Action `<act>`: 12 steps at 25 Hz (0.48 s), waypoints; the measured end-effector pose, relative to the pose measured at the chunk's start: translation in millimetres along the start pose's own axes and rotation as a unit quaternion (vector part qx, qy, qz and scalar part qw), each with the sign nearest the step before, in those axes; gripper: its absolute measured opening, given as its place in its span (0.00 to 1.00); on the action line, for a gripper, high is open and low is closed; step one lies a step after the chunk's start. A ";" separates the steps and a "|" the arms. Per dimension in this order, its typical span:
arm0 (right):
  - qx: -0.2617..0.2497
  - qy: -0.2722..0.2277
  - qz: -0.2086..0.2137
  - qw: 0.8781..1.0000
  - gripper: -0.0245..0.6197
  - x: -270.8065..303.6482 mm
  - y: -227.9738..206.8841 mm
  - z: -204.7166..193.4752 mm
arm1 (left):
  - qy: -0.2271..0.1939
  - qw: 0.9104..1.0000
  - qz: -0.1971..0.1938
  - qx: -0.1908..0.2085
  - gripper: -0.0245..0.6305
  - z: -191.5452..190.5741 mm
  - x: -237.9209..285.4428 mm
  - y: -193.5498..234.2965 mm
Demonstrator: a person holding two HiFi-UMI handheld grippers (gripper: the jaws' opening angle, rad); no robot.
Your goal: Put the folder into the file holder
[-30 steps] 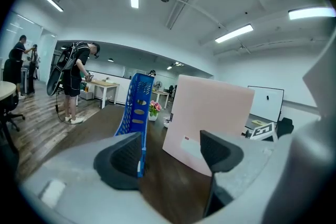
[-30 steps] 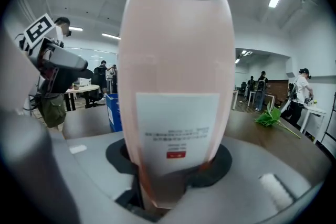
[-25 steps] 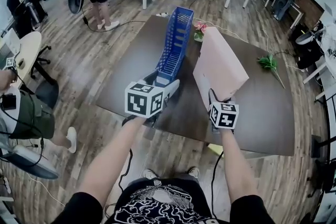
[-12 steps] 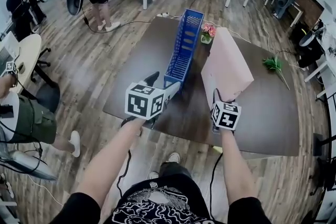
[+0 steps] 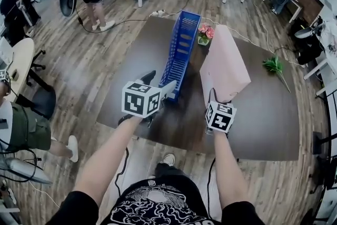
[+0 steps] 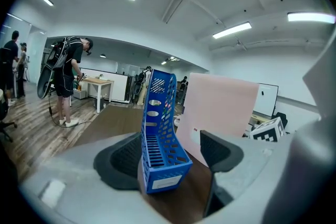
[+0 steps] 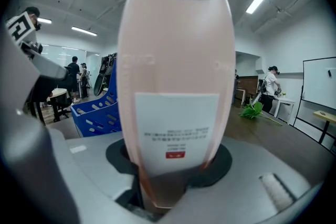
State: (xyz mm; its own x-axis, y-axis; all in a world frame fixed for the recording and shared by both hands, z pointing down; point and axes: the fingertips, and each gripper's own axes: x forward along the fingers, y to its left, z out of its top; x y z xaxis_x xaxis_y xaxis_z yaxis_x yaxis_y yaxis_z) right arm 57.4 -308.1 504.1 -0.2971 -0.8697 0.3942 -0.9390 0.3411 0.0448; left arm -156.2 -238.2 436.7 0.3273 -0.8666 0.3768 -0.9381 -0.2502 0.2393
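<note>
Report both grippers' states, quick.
Left gripper: open, fingers straddling the blue file holder, near end.
Right gripper: closed on the pink folder.

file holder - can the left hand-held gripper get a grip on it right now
Probably yes. The left hand-held gripper has its jaws apart with the file holder end-on between them, nothing in the way; the folder is aside, in the right hand-held gripper.

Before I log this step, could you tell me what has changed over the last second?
Little: the person shifted their feet, and the left gripper edged slightly closer around the near end of the blue file holder, jaws open. Nothing was gripped or released. The right gripper still clamps the pink folder upright beside the holder, which stays on the table.
</note>
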 end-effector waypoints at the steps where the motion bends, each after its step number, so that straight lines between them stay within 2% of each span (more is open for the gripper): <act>1: 0.000 0.000 -0.002 1.000 0.35 2.6 1.3 1.1 | 0.001 1.000 -0.002 0.001 0.58 1.7 4.3 1.5; 12: 0.021 0.000 -0.018 1.000 0.34 19.4 11.1 10.6 | 0.000 1.000 0.000 -0.022 0.58 11.0 30.8 19.4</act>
State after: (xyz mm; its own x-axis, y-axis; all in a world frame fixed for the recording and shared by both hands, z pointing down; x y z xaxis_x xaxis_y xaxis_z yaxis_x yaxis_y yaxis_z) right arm 39.3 -325.0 502.5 -0.2626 -0.8813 0.3929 -0.9556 0.2940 0.0209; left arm -165.6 -274.5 443.0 0.3267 -0.8663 0.3779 -0.9326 -0.2306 0.2775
